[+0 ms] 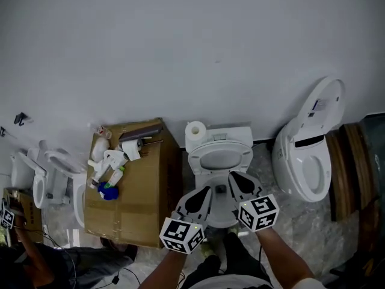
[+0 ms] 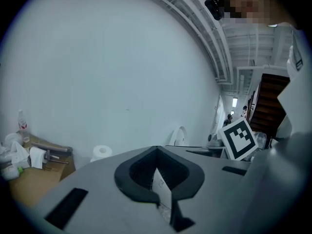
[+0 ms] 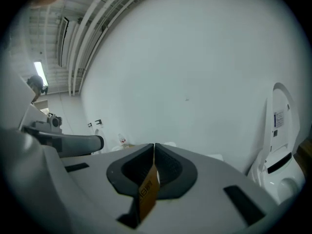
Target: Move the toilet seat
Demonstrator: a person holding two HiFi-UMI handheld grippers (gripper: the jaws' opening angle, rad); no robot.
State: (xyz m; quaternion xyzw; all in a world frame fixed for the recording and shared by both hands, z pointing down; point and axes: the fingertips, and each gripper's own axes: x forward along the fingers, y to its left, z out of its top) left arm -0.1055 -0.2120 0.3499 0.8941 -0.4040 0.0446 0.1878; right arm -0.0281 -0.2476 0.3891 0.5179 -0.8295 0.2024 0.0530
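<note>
The white toilet (image 1: 219,138) stands against the wall in the middle of the head view. Its oval seat ring (image 1: 220,159) lies just in front of the tank, and whether it is raised or flat I cannot tell. Both grippers hover over the bowl (image 1: 221,212) below the seat, touching nothing. My left gripper (image 1: 208,190) is shut and empty, tips toward the seat's near edge. My right gripper (image 1: 231,175) is shut too, close to the seat's front rim. In the left gripper view the left gripper (image 2: 156,149) points at the bare wall, as does the right gripper (image 3: 154,145) in its own view.
A cardboard box (image 1: 135,191) topped with bottles and rags stands left of the toilet. A toilet paper roll (image 1: 195,129) sits on the tank. Another toilet (image 1: 304,161) with its lid up stands at the right, beside wooden slats (image 1: 349,167). More toilets (image 1: 51,182) are at the far left.
</note>
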